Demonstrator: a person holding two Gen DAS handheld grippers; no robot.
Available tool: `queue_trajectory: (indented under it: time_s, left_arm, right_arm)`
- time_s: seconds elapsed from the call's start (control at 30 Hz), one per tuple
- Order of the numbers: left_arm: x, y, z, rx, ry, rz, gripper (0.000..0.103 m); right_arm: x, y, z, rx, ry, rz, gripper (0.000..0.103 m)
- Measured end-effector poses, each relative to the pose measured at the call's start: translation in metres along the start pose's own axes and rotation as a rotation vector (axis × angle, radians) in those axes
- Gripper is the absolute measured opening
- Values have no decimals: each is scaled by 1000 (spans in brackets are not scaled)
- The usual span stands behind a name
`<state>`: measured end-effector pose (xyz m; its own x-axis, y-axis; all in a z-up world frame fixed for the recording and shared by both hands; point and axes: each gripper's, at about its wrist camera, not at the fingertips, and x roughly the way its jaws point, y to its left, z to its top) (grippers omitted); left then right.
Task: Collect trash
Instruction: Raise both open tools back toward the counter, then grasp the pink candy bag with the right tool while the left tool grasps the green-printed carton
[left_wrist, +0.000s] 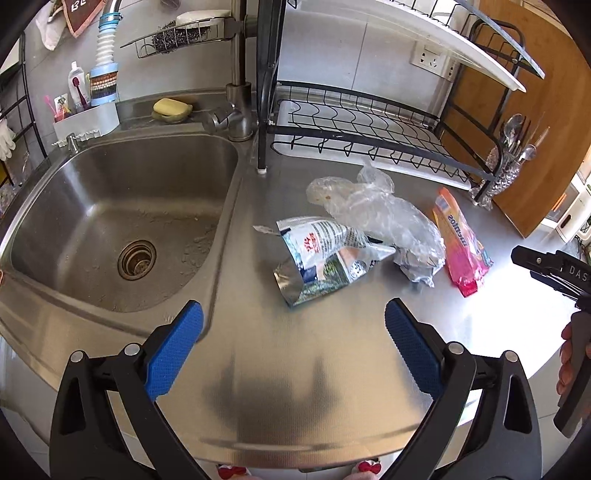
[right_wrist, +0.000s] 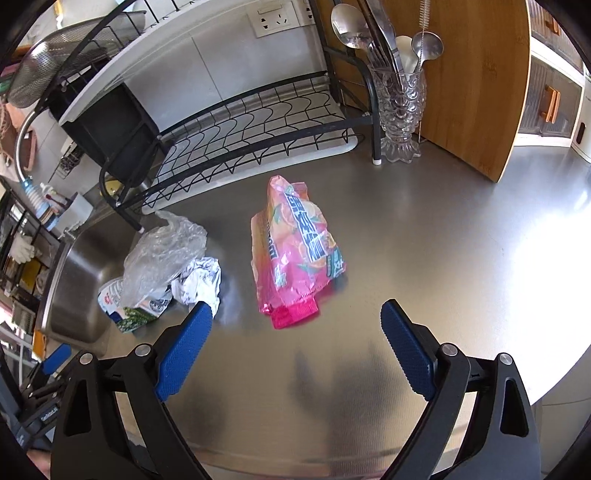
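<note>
Trash lies on the steel counter (left_wrist: 295, 369): a silver and blue snack wrapper (left_wrist: 321, 258), a crumpled clear plastic bag (left_wrist: 380, 210) and a pink candy bag (left_wrist: 461, 243). My left gripper (left_wrist: 293, 321) hangs open above the counter, short of the wrapper, nothing between its blue pads. In the right wrist view the pink candy bag (right_wrist: 295, 254) lies straight ahead. My right gripper (right_wrist: 297, 321) stands wide open just short of it, without touching. The clear bag (right_wrist: 162, 251) and the wrapper (right_wrist: 133, 310) lie to its left. Part of the right tool (left_wrist: 554, 269) shows at the right edge.
A steel sink (left_wrist: 122, 221) lies to the left with a faucet (left_wrist: 240, 110) behind. A black dish rack (left_wrist: 369, 125) stands at the back. A glass vase with spoons (right_wrist: 400, 110) and a wooden board (right_wrist: 472, 81) stand at the far right. The counter's front edge (left_wrist: 314, 443) is close.
</note>
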<state>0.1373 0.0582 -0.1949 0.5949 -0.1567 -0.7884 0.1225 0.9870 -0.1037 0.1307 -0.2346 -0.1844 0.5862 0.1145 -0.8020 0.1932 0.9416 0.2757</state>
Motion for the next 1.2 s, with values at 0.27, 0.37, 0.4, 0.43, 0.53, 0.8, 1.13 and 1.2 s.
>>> queue_trajectory:
  time_s: [0.27, 0.37, 0.4, 0.43, 0.53, 0.8, 1.13, 1.2]
  left_arm:
    - [34, 6, 21, -9, 21, 4, 94]
    - [37, 1, 27, 35, -8, 13, 95]
    - [38, -2, 30, 58, -19, 16, 95]
    - [40, -5, 32, 80, -23, 15, 95]
    - [51, -12, 35, 124, -6, 0, 95]
    - [75, -26, 29, 176, 53, -76, 70]
    - [83, -39, 15, 174, 101, -144, 15]
    - [81, -41, 14, 172, 100, -156, 9]
  right_arm:
    - [47, -1, 26, -5, 28, -40, 92]
    - [60, 3, 31, -21, 40, -58, 93]
    - [63, 4, 33, -26, 42, -64, 93]
    - [66, 6, 33, -33, 43, -69, 93]
    - [76, 10, 34, -46, 62, -72, 93]
    - [96, 12, 25, -51, 116, -56, 90]
    - [97, 26, 17, -123, 121, -53, 33]
    - [96, 26, 16, -126, 131, -38, 21]
